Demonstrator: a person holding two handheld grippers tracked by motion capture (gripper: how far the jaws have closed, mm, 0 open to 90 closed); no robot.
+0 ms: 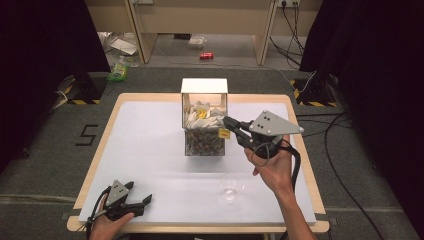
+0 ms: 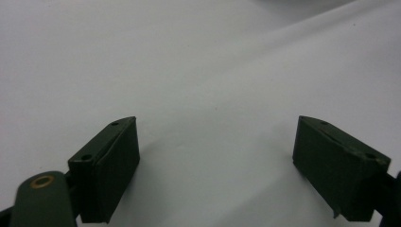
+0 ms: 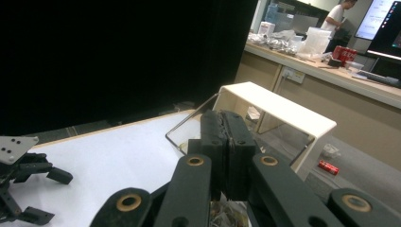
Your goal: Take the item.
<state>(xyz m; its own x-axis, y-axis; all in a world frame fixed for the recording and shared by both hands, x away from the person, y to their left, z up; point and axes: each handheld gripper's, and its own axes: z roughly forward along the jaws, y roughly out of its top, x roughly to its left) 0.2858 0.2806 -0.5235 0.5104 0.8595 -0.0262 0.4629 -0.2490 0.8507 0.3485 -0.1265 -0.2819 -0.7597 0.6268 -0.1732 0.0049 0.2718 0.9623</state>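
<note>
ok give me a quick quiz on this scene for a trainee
1. True or false: the left tool rests on the white table cover with its jaws apart.
2. What stands on the table just left of the right forearm? A a mug, B a clear glass, C a plate.
3. Fill in: at the right side of the clear box of sachets, the right tool has its jaws ____.

Key: 1 true. 2 B. 3 shut.
</note>
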